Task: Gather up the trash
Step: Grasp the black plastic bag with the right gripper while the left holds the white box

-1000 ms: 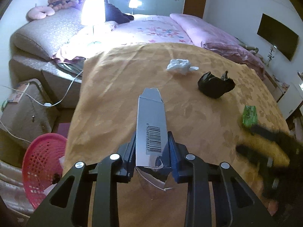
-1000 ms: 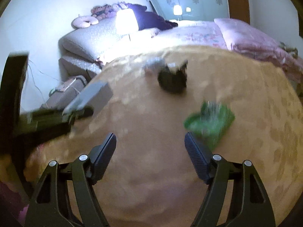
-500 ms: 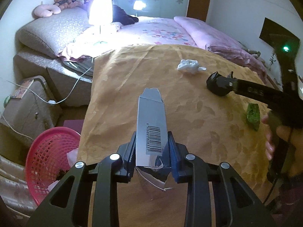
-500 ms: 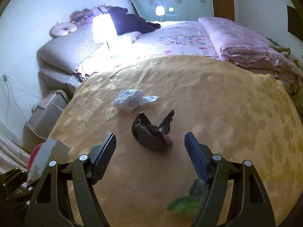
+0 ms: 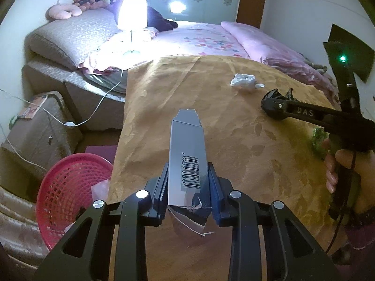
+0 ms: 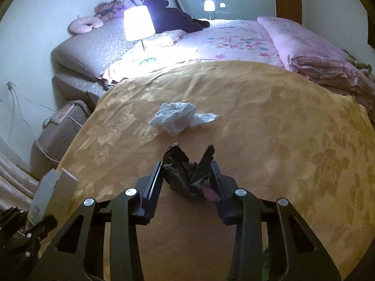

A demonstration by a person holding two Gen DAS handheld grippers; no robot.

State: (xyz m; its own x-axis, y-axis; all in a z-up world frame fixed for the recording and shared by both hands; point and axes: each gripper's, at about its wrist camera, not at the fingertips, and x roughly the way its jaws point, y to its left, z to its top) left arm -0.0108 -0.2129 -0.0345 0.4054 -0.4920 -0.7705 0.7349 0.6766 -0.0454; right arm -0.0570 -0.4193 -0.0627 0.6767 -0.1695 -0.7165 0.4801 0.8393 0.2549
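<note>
Left gripper (image 5: pixel 187 187) clamped on a grey carton (image 5: pixel 187 149) at its barcode end, torn flap hanging below, centre of frame above the gold-cloth counter (image 5: pixel 234 121). Right gripper (image 6: pixel 187 178) closed around a crumpled black wrapper (image 6: pixel 185 171) at lower centre, pinching its folds. Likely feather-light and crinkly, apt to slip; best taken deep at the bunched middle. White tissue wad (image 6: pixel 175 117) just beyond, soft, squashable anywhere. Pink basket (image 5: pixel 68 194) waiting at lower left.
</note>
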